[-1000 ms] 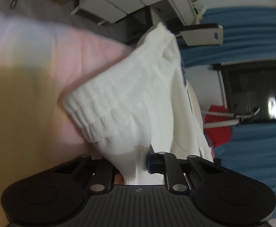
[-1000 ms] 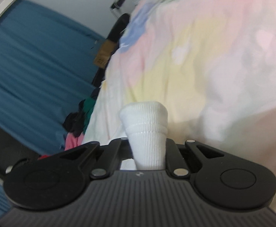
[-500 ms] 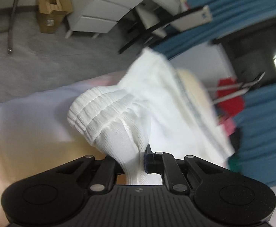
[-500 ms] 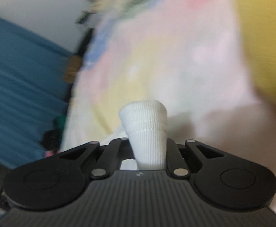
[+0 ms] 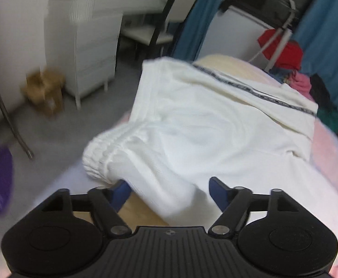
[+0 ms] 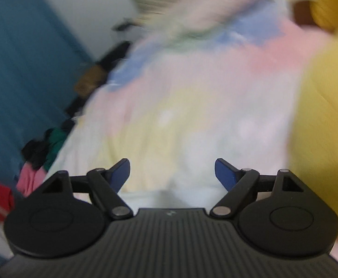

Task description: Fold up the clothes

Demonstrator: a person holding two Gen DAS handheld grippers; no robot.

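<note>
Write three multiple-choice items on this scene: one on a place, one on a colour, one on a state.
1. Where does the white garment lie?
A. on the pastel bedspread
B. on the floor
C. on the chair

2. What colour are the curtains?
A. red
B. blue
C. yellow

3. How do the left tongs stand?
A. clamped on the cuff
B. shut on nothing
C. spread, cloth loose between them

Key: 1 A, the garment spreads over the bedspread. 2 B, blue drapes hang behind the bed. 3 C, the jaws are opening and neither blue pad presses the cloth.
</note>
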